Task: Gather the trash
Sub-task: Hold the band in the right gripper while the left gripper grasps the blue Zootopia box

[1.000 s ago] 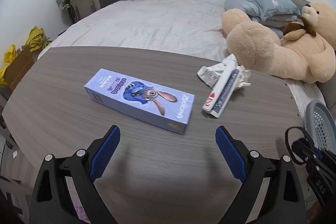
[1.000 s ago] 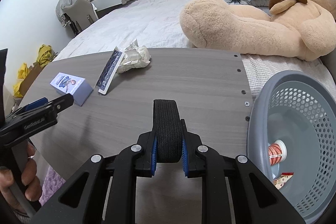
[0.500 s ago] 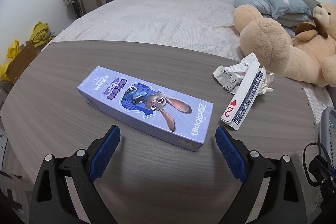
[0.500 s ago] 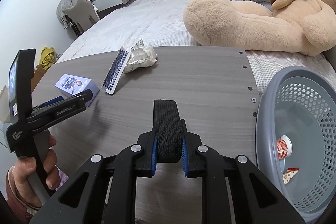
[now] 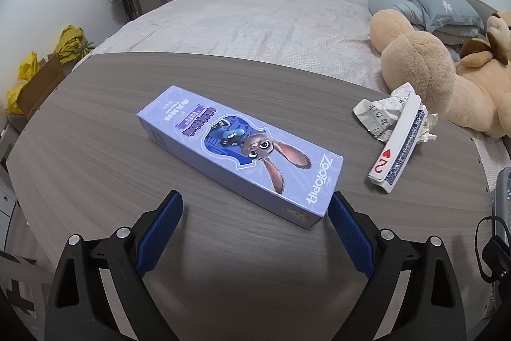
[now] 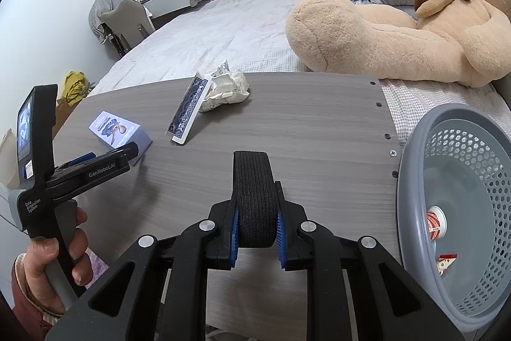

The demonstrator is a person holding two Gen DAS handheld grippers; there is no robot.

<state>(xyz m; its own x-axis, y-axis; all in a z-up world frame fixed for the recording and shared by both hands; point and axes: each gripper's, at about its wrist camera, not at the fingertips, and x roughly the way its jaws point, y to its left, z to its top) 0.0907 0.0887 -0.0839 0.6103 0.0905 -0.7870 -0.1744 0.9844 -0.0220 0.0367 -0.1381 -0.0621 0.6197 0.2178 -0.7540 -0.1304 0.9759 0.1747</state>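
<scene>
A bedroom lies behind the grey wood-grain table (image 5: pixel 95 155) I work at: a made bed, a big plush bear (image 6: pixel 399 27) along its edge, a desk and chair far off by the wall. My left gripper (image 5: pixel 255 213) is spread wide just above the tabletop, and the near end of the purple Zootopia box (image 5: pixel 242 146) lies between its blue pads (image 5: pixel 159 232), the right pad right beside the box's corner; I cannot tell whether it touches. Nothing is gripped on that side yet. My right gripper (image 6: pixel 255 232) is clamped on a black woven band (image 6: pixel 254 194) that stands up between its fingers, and it hangs over the table edge next to the grey perforated basket (image 6: pixel 415 168).

By my reading, the collecting is partly done. The basket already holds a small roll with red print (image 6: pixel 436 221) and a scrap of wrapper (image 6: pixel 445 262). The band in my right grip looks ready to go in next. The box remains on the table, and beyond it a deck of playing cards (image 5: pixel 399 146) leans against a crumpled paper wad (image 5: pixel 383 114) near the far right side. That makes at least three pieces left on the surface, plus the one I carry.
</scene>
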